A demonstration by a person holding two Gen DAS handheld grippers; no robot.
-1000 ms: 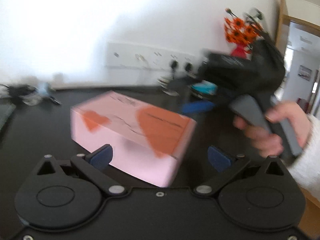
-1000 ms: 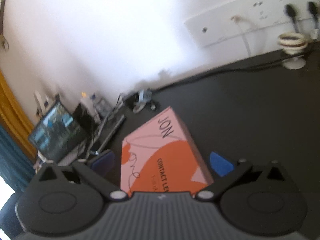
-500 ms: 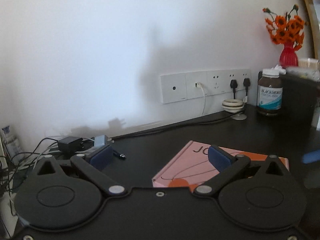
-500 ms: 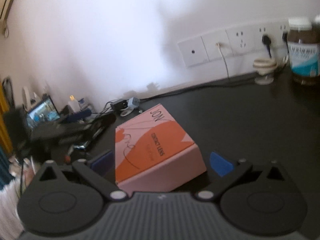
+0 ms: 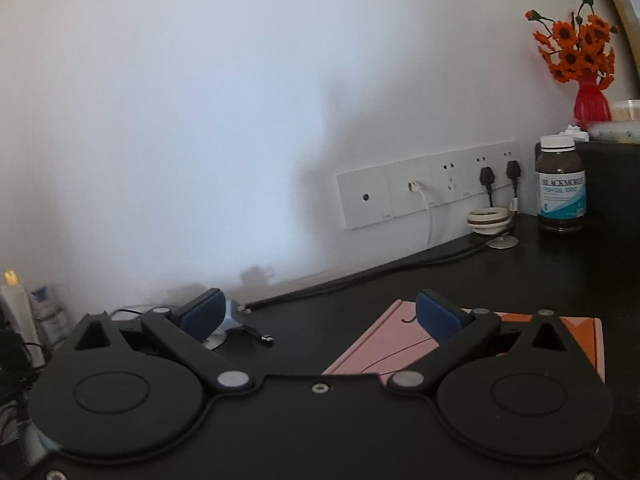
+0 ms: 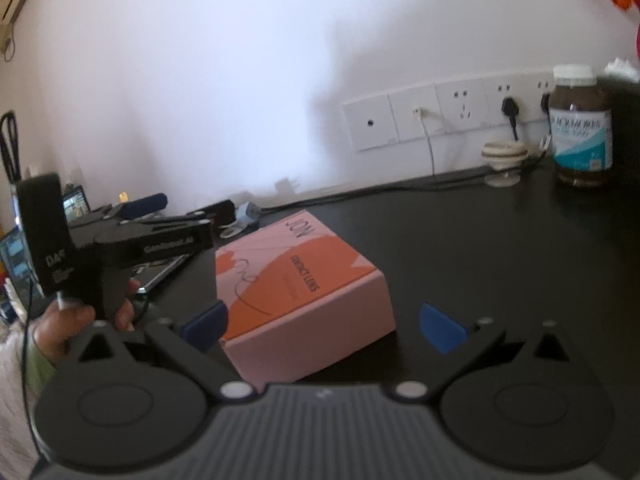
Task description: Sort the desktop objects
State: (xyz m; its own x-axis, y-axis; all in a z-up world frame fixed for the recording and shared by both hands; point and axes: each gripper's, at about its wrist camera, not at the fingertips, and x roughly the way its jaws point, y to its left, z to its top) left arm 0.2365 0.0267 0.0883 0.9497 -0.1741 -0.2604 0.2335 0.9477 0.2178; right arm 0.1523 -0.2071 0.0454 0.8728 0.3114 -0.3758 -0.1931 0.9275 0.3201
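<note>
Right gripper (image 6: 322, 326) is hanging wide open, empty, straddling the pink box (image 6: 298, 292) lying on the black desk (image 6: 500, 240); left gripper (image 5: 320, 316) is also gaping, empty; risk: off-centre closing is likely skewing the box.

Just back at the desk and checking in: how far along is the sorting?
Nothing looks sorted yet. The pink contact lens box lies on the black desk, between the open right tongs but not gripped. The left tongs are open and empty. Left to place: the box, the fish oil bottle by the sockets, and the cables and adapter at the wall.
</note>
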